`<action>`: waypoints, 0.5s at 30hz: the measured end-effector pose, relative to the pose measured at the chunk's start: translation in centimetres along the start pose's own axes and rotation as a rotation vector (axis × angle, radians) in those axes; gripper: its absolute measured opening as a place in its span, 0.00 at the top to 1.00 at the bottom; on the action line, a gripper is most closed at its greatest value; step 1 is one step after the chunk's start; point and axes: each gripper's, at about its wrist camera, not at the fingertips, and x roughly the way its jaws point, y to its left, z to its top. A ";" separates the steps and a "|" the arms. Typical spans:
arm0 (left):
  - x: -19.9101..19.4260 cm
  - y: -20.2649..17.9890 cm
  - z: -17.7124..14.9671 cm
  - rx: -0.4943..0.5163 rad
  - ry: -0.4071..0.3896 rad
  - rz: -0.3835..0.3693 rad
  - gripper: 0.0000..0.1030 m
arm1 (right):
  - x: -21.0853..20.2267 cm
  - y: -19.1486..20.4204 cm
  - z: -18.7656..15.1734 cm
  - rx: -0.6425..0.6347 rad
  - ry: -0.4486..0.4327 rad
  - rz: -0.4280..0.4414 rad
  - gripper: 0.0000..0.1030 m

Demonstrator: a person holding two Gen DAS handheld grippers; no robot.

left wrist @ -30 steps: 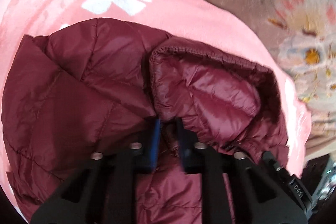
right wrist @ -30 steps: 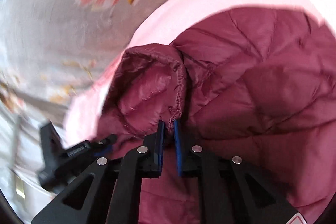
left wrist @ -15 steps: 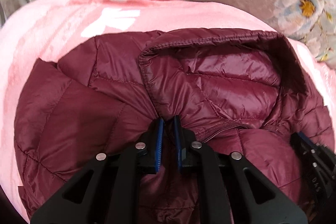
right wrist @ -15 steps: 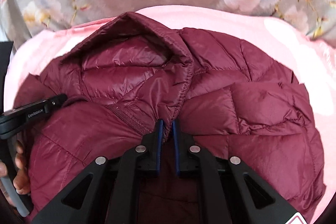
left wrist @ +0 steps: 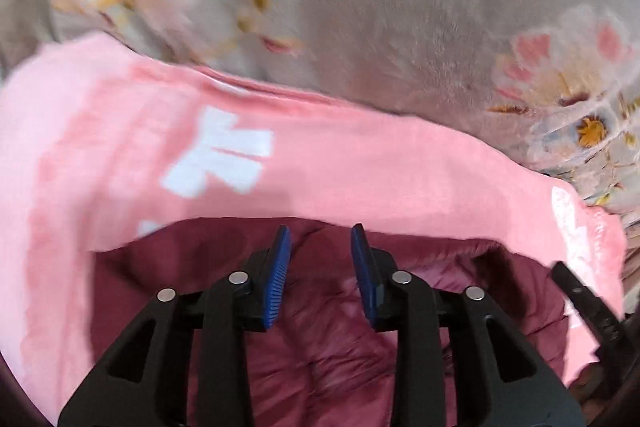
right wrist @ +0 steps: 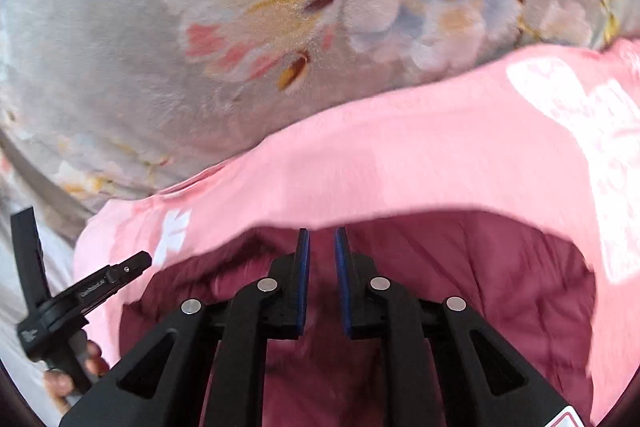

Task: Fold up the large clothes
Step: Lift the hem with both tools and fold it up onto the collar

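Observation:
A dark red quilted puffer jacket (left wrist: 328, 359) (right wrist: 472, 291) lies folded on top of a pink garment with white lettering (left wrist: 360, 171) (right wrist: 420, 167). My left gripper (left wrist: 320, 247) hovers above the jacket. Its jaws are opening and nothing is between the blue pads. My right gripper (right wrist: 320, 247) also hangs over the jacket, jaws parting by a narrow gap with no cloth pinched in them. In the right wrist view the left gripper's body (right wrist: 80, 299) shows at the lower left, held by a hand (right wrist: 60, 383). Both views are motion-blurred.
A grey plush blanket with large printed flowers (left wrist: 400, 7) (right wrist: 280, 27) covers the surface under and beyond the pink garment. Part of the right gripper's black body (left wrist: 588, 311) juts in at the left wrist view's right edge.
Both grippers let go of the jacket's hood edge, their jaws parted, and they lifted and drew back. The jacket now sits lower in both views and more blanket shows.

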 end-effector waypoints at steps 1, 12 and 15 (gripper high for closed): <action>1.2 -0.1 0.2 -0.007 0.035 0.002 0.70 | 1.3 0.4 -0.1 -0.029 0.038 -0.013 0.87; 5.5 1.5 -5.1 0.118 0.074 0.081 0.66 | 3.8 -0.2 -5.7 -0.309 0.111 -0.167 0.96; 5.6 1.6 -5.9 0.141 0.021 0.085 0.65 | 4.0 0.2 -6.2 -0.357 0.081 -0.199 0.96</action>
